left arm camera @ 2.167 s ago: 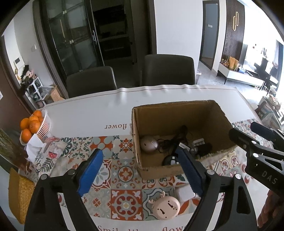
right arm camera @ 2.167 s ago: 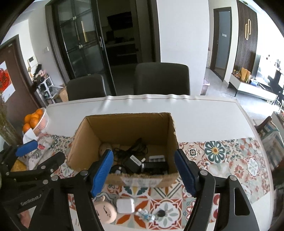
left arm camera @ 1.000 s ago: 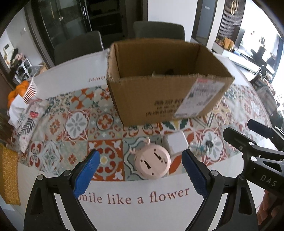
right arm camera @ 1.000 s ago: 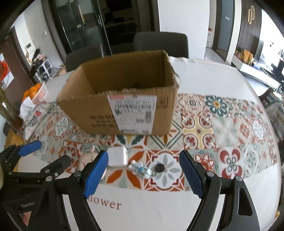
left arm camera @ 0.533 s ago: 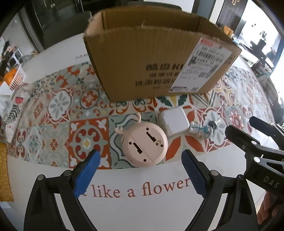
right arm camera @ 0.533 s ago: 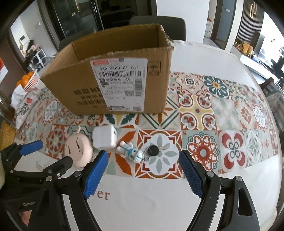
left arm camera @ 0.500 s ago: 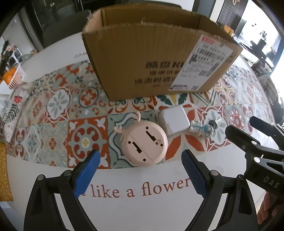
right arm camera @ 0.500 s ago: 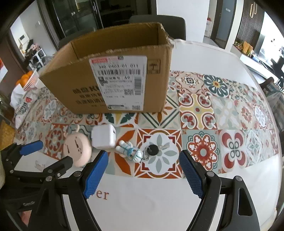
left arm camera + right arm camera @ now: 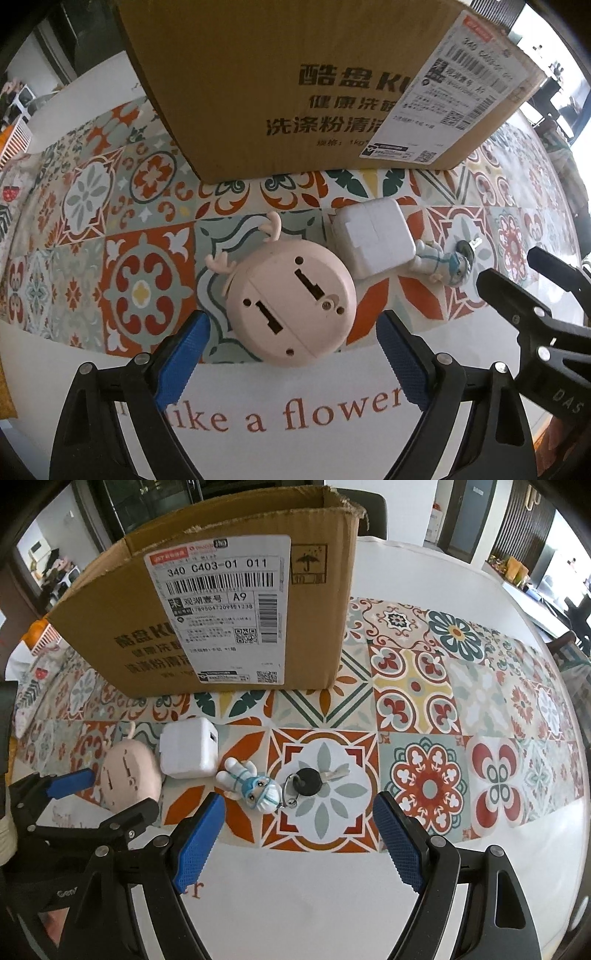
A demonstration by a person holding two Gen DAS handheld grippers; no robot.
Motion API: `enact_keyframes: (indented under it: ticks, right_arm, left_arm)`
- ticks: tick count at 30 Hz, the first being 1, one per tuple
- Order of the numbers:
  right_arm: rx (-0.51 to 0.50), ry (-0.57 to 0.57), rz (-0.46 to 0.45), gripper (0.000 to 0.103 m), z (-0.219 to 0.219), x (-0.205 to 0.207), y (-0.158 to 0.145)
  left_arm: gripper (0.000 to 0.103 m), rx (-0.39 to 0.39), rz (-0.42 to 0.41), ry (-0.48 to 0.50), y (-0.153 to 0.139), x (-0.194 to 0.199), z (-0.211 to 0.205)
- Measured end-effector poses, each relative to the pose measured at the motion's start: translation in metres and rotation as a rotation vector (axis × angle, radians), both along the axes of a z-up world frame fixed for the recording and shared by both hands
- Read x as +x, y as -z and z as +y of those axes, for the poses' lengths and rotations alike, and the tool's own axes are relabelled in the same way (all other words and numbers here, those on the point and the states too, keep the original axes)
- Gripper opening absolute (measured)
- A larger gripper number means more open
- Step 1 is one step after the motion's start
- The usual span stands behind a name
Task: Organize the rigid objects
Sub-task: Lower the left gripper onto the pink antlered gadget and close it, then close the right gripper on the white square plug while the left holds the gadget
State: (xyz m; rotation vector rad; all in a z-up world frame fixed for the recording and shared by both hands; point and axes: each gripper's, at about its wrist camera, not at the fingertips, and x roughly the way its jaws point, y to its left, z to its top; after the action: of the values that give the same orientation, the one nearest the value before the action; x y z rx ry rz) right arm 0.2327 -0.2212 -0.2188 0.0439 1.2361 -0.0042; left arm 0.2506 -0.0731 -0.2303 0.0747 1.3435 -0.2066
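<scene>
The left tool (image 9: 291,336) has dropped close over the round pink antlered gadget (image 9: 291,304) lying face-down on the patterned tabletop (image 9: 147,258); its blue pads stand apart, having just narrowed slightly, with the gadget's near edge between them but untouched. The right tool (image 9: 297,823), also lower than a second ago, hangs with pads apart and empty just short of the small white-and-blue figurine keychain (image 9: 255,784). A white square charger block (image 9: 373,236) lies between the two items, and the brown cardboard box (image 9: 221,609) stands just behind. Both grasps look imminent, so the loose pieces seem bound for the box.
</scene>
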Motion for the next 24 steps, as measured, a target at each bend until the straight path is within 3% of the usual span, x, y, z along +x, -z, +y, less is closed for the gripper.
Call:
enact_keyframes:
  ticks: [7, 11, 24]
  right_arm:
    - [-0.011, -0.005, 0.016, 0.082, 0.002, 0.006, 0.006]
    - [-0.018, -0.009, 0.027, 0.082, 0.005, 0.009, 0.009]
    - [-0.016, -0.033, 0.034, 0.082, 0.012, 0.011, 0.009]
  left_arm:
    - [0.085, -0.002, 0.035, -0.01, 0.014, 0.011, -0.004]
    - [0.075, -0.003, 0.045, -0.011, 0.019, 0.017, -0.004]
    - [0.074, 0.0, 0.017, -0.017, 0.009, 0.009, 0.007]
